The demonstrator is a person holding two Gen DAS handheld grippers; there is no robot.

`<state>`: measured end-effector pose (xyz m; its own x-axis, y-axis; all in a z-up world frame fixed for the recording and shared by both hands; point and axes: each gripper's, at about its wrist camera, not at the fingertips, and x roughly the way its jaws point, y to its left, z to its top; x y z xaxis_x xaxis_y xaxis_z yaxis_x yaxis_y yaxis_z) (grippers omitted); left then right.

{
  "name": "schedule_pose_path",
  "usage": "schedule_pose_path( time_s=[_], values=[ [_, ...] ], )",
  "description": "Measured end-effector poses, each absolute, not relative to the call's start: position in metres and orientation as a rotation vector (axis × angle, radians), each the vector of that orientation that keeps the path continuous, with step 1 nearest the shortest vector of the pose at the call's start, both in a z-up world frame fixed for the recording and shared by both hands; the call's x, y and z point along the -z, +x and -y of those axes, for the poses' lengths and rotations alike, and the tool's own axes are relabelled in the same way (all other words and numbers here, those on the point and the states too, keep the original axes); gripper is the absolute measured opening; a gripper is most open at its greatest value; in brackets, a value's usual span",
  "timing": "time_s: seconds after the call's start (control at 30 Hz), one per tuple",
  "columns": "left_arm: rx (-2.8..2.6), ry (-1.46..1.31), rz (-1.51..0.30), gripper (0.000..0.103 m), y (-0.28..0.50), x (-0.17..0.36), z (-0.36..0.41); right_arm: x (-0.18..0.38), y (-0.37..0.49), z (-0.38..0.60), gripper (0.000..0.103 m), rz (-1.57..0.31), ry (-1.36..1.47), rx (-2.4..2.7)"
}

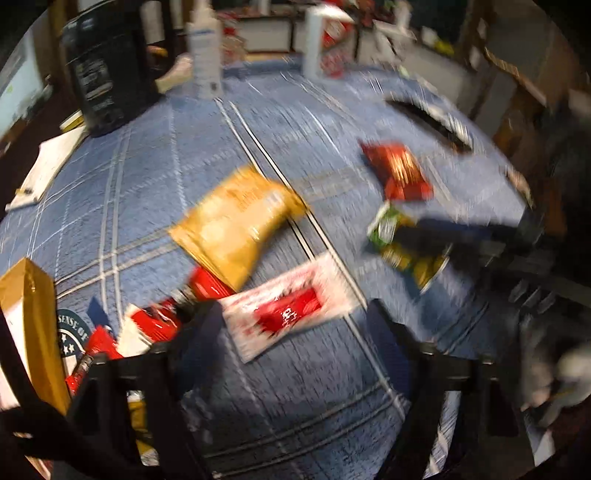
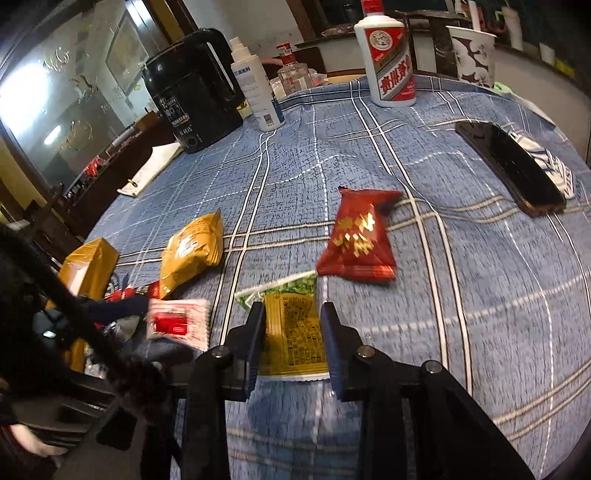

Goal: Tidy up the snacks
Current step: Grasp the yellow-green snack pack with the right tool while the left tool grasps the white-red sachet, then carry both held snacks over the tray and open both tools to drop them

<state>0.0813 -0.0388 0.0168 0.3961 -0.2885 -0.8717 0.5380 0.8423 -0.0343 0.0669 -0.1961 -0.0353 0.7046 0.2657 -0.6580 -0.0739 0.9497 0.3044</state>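
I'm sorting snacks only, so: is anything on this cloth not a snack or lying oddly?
Yes. A black phone lies flat at the cloth's far right edge, partly on a patterned packet, near the red packet. A kettle, spray bottle and liquor bottle stand at the back. Nothing looks spilled or torn.

Table: blue plaid cloth [image 2: 461, 258]
Left wall: frosted glass panel [image 2: 74, 107], lit
Behind: dark wooden chair [image 2: 424, 33]

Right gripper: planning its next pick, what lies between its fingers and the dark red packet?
The right wrist view shows the green-and-yellow packet between the right gripper fingers, reaching toward the dark red packet.
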Motion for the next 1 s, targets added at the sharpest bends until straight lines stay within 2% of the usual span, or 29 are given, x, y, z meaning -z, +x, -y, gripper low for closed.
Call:
schedule_pose_path(
  time_s=[0.03,0.07,0.1,0.2,0.27,0.33,0.4,0.6,0.63,0.7,0.8,1.0],
  values=[
    [0.526,0.314,-1.020,0.053,0.075,-0.016,0.041,0.035,0.063,0.200,0.030,-0.769,0.283,-0.201],
    [0.554,0.320,-1.019,0.039,0.071,-0.016,0.042,0.034,0.061,0.202,0.030,-0.770,0.292,-0.206],
    [0.593,0.302,-1.032,0.034,0.066,-0.016,0.041,0.033,0.057,0.205,0.030,-0.768,0.301,-0.208],
    [0.591,0.320,-1.002,0.034,0.055,-0.021,0.039,0.030,0.048,0.210,0.030,-0.758,0.306,-0.210],
    [0.584,0.340,-0.973,0.035,0.054,-0.024,0.042,0.027,0.042,0.214,0.030,-0.745,0.315,-0.209],
    [0.569,0.348,-0.947,0.044,0.057,-0.025,0.046,0.025,0.037,0.219,0.030,-0.733,0.329,-0.207],
    [0.559,0.356,-0.923,0.058,0.063,-0.026,0.054,0.023,0.032,0.223,0.030,-0.722,0.343,-0.206],
    [0.557,0.421,-0.945,0.059,0.079,-0.012,0.083,0.021,0.017,0.228,0.030,-0.711,0.353,-0.220],
    [0.548,0.405,-0.942,0.055,0.080,-0.012,0.085,0.021,0.015,0.229,0.030,-0.709,0.355,-0.224],
    [0.553,0.384,-0.963,0.031,0.079,-0.011,0.086,0.020,0.012,0.229,0.030,-0.704,0.357,-0.227],
    [0.529,0.415,-0.946,0.025,0.068,-0.012,0.087,0.020,0.007,0.229,0.030,-0.698,0.364,-0.228],
    [0.511,0.269,-0.945,0.025,0.047,-0.028,0.057,0.018,-0.008,0.218,0.030,-0.689,0.364,-0.239]
  ],
)
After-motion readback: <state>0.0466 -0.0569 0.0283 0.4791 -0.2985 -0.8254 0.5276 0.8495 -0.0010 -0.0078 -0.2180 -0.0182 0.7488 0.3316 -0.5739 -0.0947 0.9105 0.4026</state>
